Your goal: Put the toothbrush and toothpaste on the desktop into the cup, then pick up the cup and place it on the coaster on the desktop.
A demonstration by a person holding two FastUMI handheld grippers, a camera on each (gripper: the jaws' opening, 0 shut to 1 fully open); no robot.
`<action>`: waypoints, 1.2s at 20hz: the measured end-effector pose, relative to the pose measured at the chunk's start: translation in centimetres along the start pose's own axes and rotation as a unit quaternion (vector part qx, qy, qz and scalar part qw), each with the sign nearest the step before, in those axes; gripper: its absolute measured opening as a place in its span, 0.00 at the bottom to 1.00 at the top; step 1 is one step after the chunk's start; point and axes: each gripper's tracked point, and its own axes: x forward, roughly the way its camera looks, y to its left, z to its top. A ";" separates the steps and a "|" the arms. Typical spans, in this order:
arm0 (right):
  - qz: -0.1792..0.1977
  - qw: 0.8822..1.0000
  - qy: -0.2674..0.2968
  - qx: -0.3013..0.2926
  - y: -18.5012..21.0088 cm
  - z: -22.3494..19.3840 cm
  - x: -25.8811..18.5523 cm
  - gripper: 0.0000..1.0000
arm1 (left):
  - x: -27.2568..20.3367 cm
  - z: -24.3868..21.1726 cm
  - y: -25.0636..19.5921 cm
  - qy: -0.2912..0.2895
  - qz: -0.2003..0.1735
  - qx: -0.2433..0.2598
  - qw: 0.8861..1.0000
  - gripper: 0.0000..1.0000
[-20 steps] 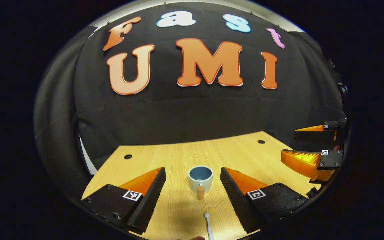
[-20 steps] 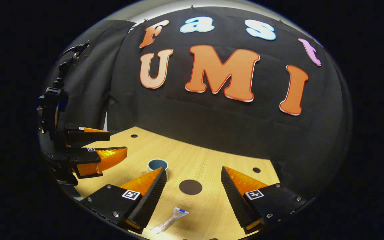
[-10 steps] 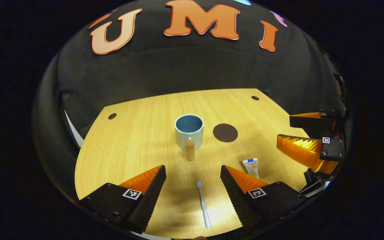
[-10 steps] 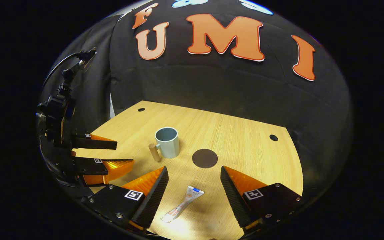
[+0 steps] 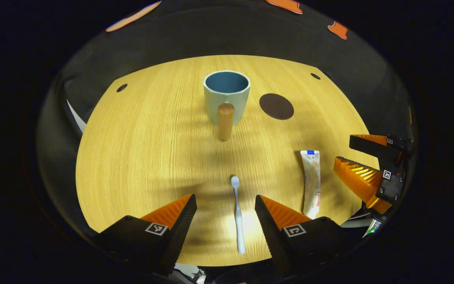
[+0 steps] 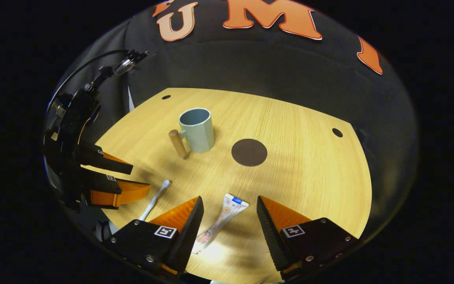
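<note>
A white toothbrush lies on the wooden desktop, between the open fingers of my left gripper and below them. The toothpaste tube lies to its right. Farther off stands a pale blue cup with a wooden handle, and a dark round coaster lies right of it. In the right gripper view, the toothpaste tube sits between the open fingers of my right gripper, the toothbrush to the left, the cup and coaster beyond. Both grippers hold nothing.
The desktop has small dark holes near its far corners. My right gripper appears at the right edge of the left gripper view; my left gripper appears at the left of the right gripper view. Black cloth walls surround the desk.
Both grippers have tilted down toward the desktop. The toothbrush now lies between the left fingers, the toothpaste between the right fingers. The fingers stay open.
</note>
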 end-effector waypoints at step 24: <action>0.040 0.990 0.104 0.081 2.6 -6.5 5.3 0.11 | 8.8 -4.1 -0.1 0.064 0.017 -0.039 0.997 0.20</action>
